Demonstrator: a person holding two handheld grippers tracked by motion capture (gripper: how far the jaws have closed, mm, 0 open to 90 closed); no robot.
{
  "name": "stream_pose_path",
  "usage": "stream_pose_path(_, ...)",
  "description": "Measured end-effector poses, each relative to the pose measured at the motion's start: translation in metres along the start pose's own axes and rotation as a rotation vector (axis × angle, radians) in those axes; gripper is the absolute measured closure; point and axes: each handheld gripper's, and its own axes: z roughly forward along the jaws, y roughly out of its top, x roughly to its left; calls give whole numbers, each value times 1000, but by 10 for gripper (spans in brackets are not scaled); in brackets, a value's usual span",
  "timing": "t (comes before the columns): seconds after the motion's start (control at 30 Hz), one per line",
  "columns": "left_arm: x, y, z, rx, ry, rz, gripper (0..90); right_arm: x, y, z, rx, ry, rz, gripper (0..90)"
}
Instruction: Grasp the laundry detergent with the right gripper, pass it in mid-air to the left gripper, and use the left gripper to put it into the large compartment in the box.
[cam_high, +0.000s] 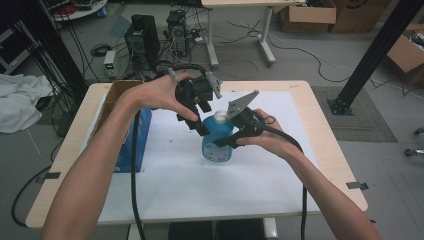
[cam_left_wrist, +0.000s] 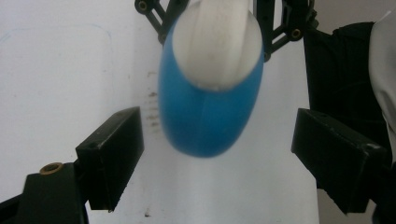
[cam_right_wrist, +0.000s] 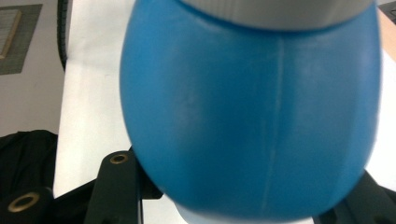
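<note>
At the centre of the high view the right tool (cam_high: 231, 131) is clamping the blue bottle (cam_high: 217, 142) upright on the bench (cam_high: 320, 165), while the released left tool (cam_high: 200, 120) is straddling its white cap (cam_high: 220, 117), cap apparently not yet gripped or removed.

Open white sheet (cam_high: 250, 175) lies free in front of the bottle (cam_high: 216, 142). A blue box (cam_high: 132, 145) blocks the left side; both grippers crowd the bottle's top.
</note>
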Motion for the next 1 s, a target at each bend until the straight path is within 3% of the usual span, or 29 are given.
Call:
stream_pose_path(0.57, 1, 7, 17, 7, -16, 10, 185, 3, 7, 7, -2, 18, -23, 465)
stream_pose_path(1.0, -2, 10, 26, 21, -11, 25, 227, 4, 6, 8, -4, 21, -7, 463)
